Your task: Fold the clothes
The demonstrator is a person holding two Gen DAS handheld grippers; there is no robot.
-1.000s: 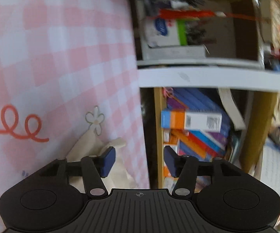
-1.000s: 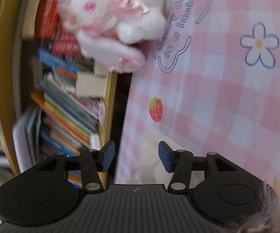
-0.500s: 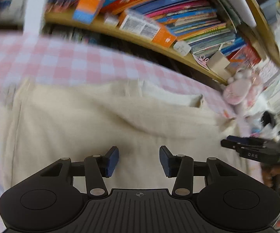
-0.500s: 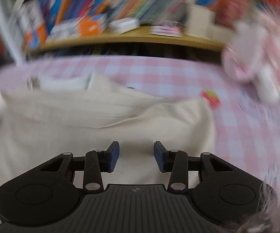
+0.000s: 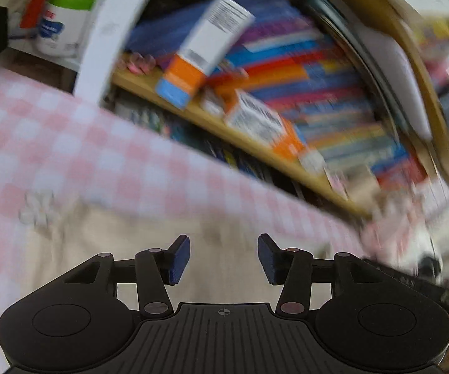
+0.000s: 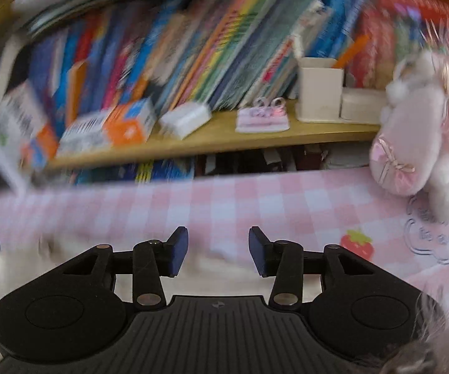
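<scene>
A cream garment (image 5: 115, 249) lies flat on the pink checked tablecloth (image 5: 84, 155), blurred by motion. My left gripper (image 5: 223, 251) hovers over the garment's far part. Its jaws are opening and nothing is between the blue pads. In the right wrist view the garment (image 6: 218, 275) shows pale below and to the left of my right gripper (image 6: 218, 244). Those jaws are opening too, with no cloth between them. A dark part of the right gripper (image 5: 411, 275) shows at the right edge of the left wrist view.
A wooden shelf (image 6: 224, 137) packed with books (image 6: 209, 46) and small boxes (image 5: 255, 118) runs along the table's far edge. A pink and white plush toy (image 6: 420, 143) sits on the tablecloth (image 6: 255, 199) at the far right, next to white containers (image 6: 321, 90).
Both views have rolled from sideways to nearly level. Both grippers have lifted and pulled back from the garment, so the shelf fills more of each view. Neither has taken hold of cloth.
</scene>
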